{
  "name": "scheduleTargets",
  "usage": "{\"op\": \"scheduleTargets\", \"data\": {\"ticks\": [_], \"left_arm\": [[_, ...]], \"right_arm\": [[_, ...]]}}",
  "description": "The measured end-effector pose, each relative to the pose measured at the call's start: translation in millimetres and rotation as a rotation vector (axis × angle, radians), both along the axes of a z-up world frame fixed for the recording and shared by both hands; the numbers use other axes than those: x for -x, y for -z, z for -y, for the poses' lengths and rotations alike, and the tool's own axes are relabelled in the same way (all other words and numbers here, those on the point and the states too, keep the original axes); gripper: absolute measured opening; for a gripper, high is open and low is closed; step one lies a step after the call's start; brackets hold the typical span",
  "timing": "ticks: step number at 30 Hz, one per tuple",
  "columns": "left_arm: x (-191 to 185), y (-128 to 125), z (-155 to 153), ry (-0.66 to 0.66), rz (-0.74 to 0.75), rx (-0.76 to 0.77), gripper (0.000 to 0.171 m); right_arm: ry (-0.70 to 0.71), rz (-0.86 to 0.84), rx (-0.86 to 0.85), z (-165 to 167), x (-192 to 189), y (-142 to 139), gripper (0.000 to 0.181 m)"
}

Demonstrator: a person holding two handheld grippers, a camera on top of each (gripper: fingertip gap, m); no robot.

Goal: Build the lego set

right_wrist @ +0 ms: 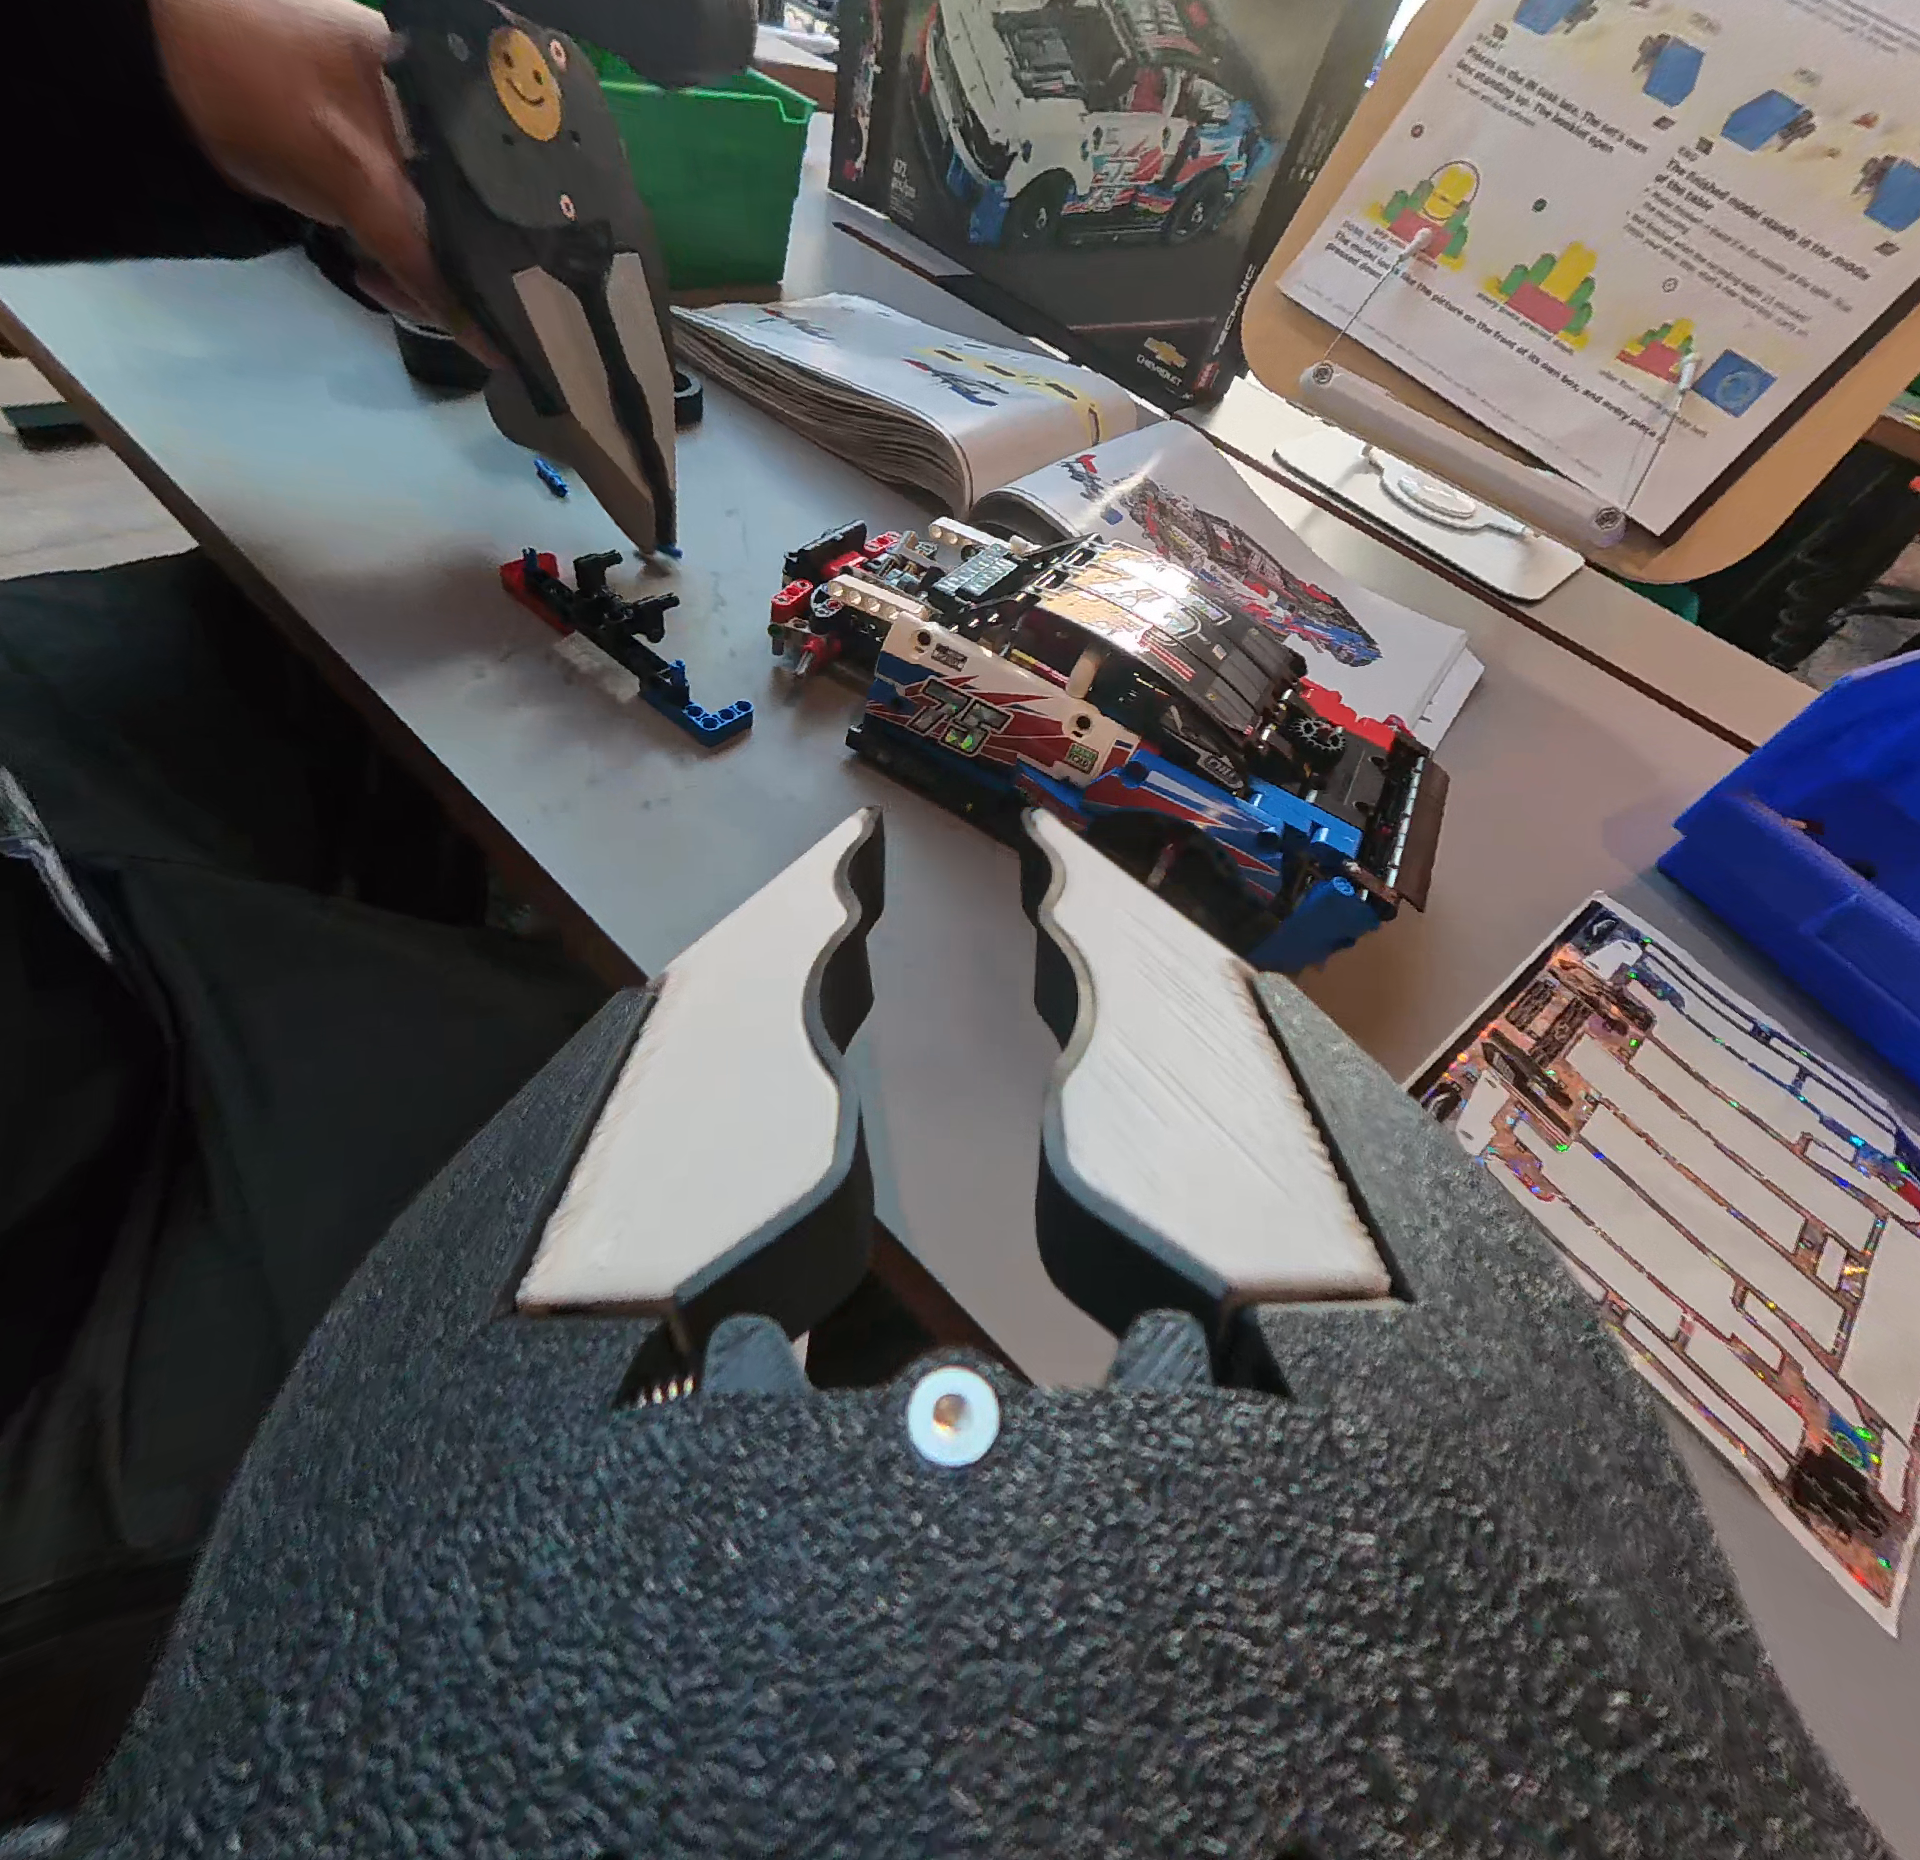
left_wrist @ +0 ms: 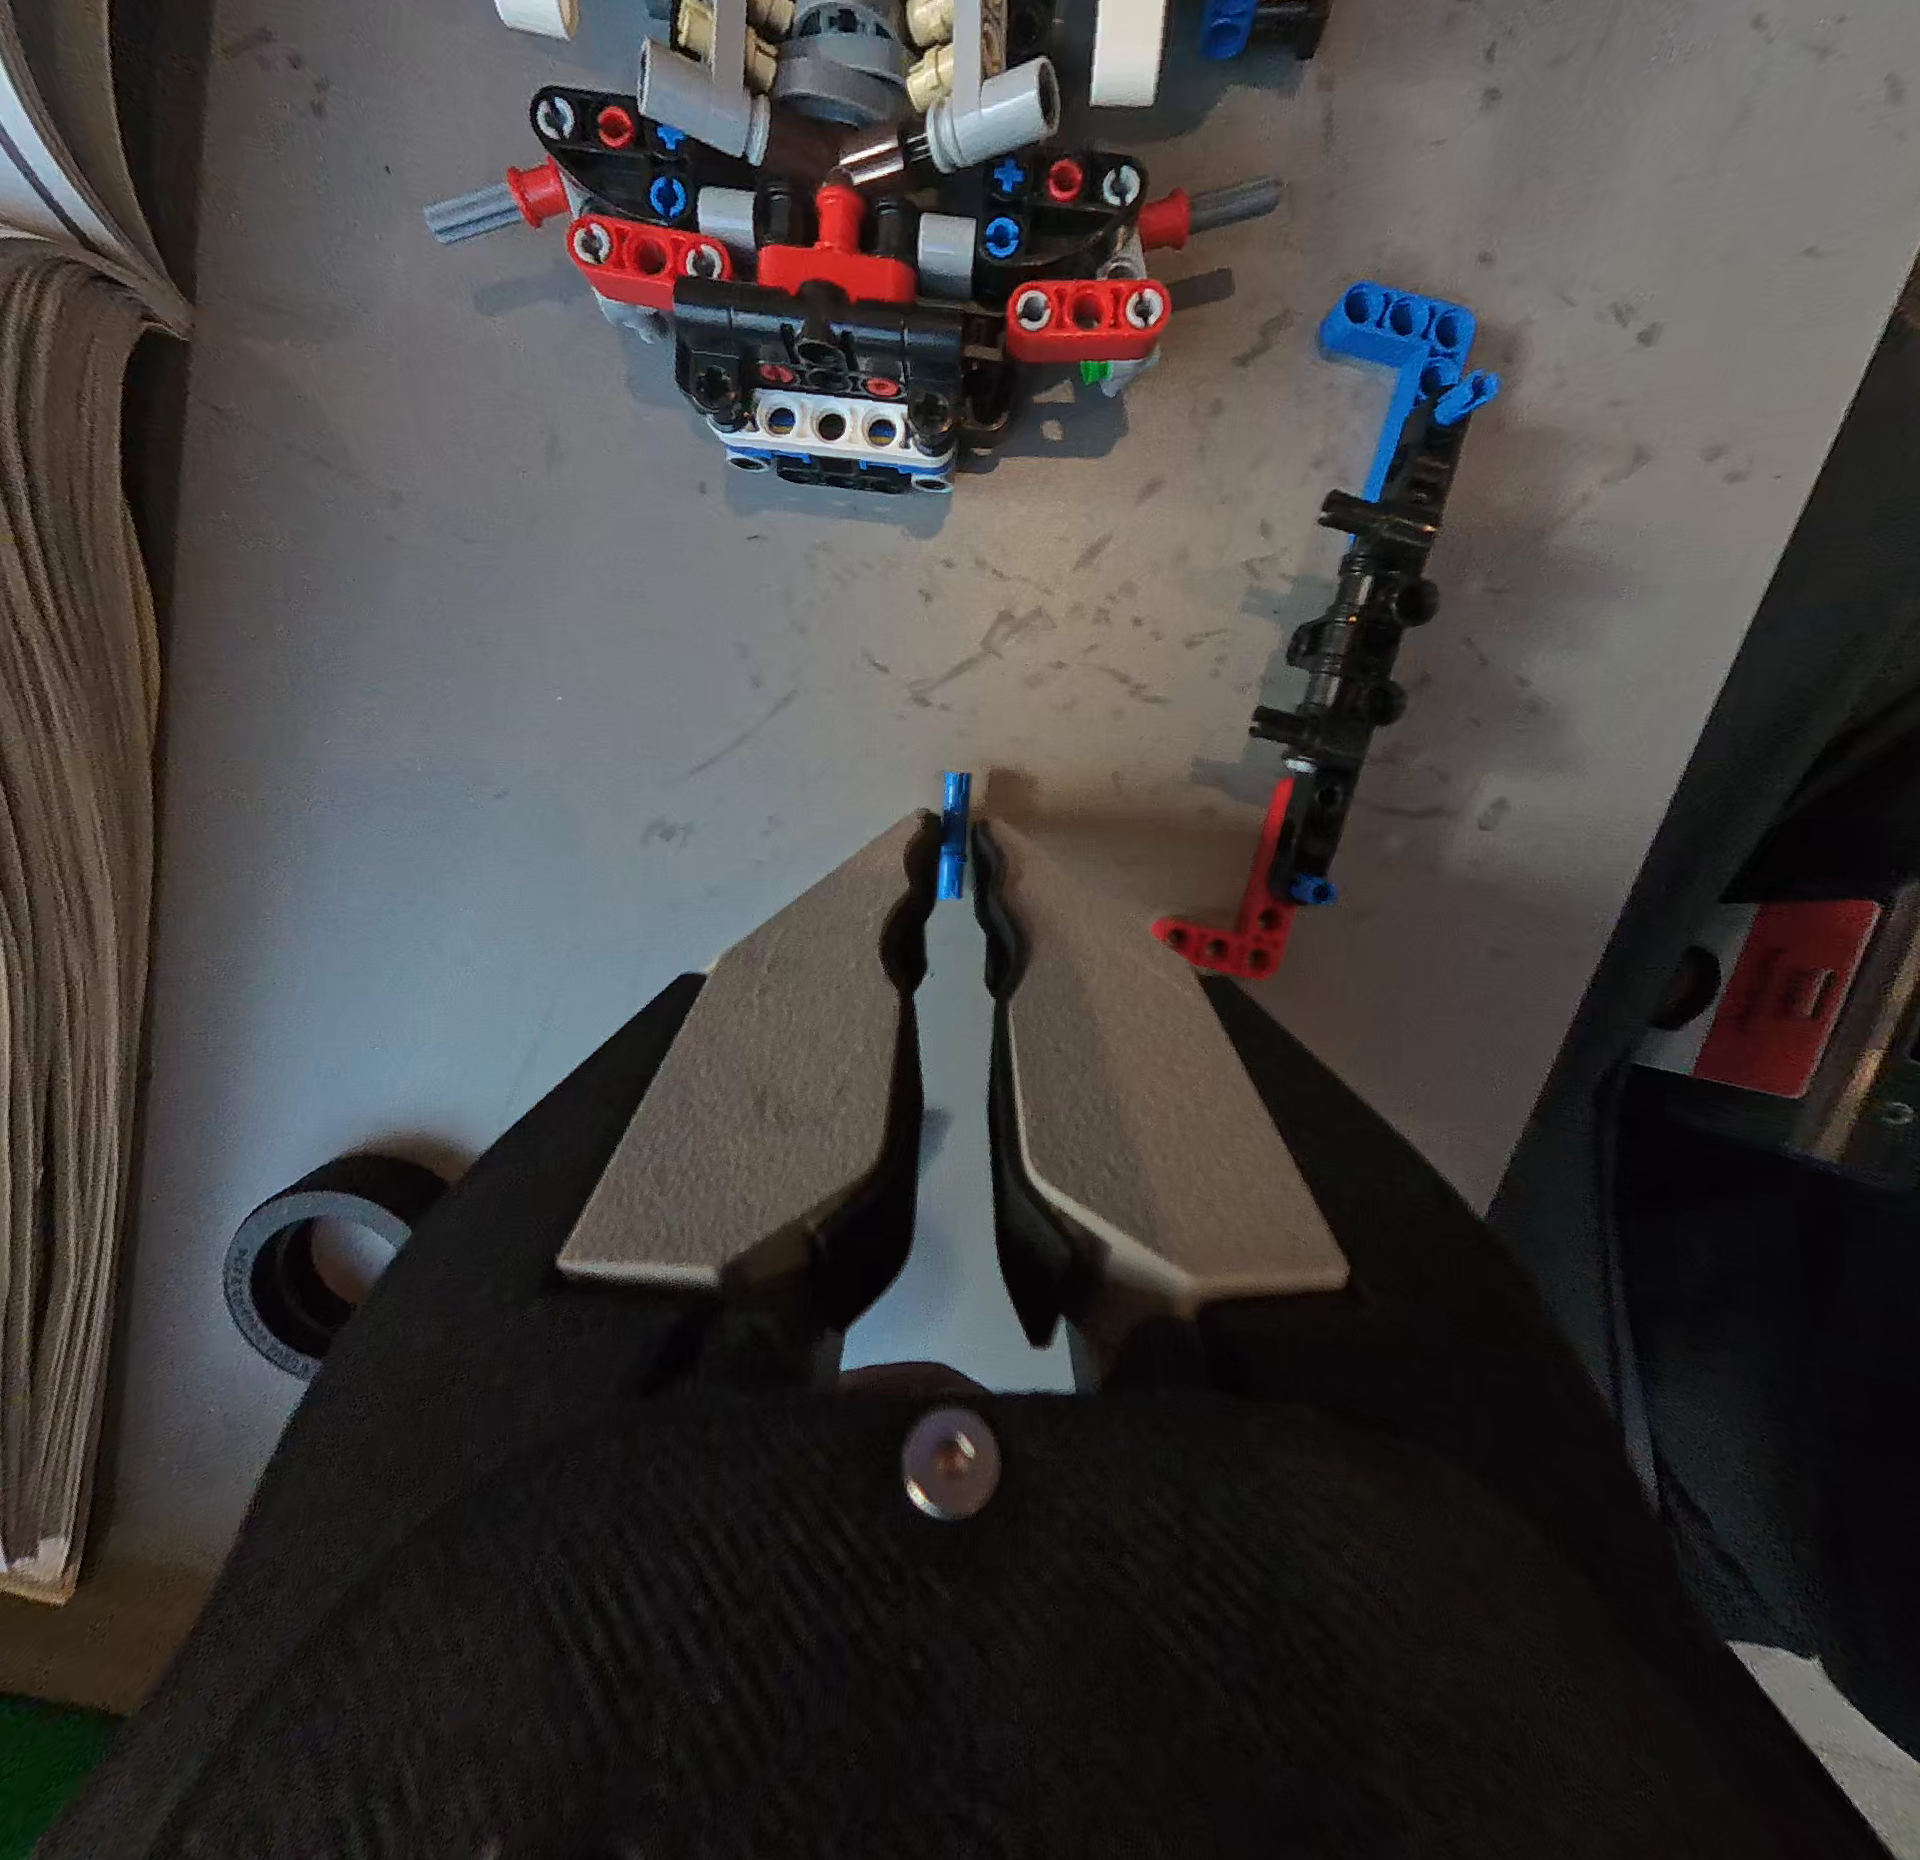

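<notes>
A small blue pin [left_wrist: 954,836] is pinched at the very tips of the left gripper [left_wrist: 958,846], its jaws nearly closed on it, at the centre of the left wrist view; the tip grip presumably leaves one end free for insertion. The long black beam sub-assembly [left_wrist: 1351,626], with blue and red L-pieces at its ends, is laid flat at the right of that frame, within easy reach, probably as the pin's target. The partly built car [right_wrist: 1091,688] is parked at mid-frame in the right wrist view. The right gripper [right_wrist: 954,875] is held empty, jaws moderately apart, at the lower centre.
</notes>
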State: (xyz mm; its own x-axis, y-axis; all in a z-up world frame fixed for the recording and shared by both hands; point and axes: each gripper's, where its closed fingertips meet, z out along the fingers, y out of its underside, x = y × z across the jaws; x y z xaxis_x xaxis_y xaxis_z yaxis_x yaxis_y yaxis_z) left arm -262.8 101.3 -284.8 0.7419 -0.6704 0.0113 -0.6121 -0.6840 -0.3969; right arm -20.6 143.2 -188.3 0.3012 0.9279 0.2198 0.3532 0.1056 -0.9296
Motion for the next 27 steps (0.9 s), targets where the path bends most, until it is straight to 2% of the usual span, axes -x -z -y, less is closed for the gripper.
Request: {"op": "scheduleTargets", "data": {"ticks": [7,12,20,24,27], "left_arm": [[1.2,-14.8,-1.4,-0.058,0.086,-0.025,0.021],[4.0,-29.0,4.1,-0.082,0.167,-0.065,0.019],[20.6,-30.9,8.6,-0.090,0.160,-0.148,0.019],[35.4,-47.1,23.0,-0.127,0.216,-0.224,0.022],[43.1,-50.0,37.6,-0.177,0.257,-0.299,0.026]], "right_arm": [[-0.006,0.046,0.013,-4.1,-4.9,16.4,0.026],[0.008,0.028,0.020,-4.3,-7.6,12.7,0.026],[0.024,0.040,0.066,-1.6,10.8,10.4,0.026],[0.024,0.061,0.082,1.4,23.1,12.1,0.026],[0.030,0.031,0.116,-2.0,31.5,16.2,0.027]]}}
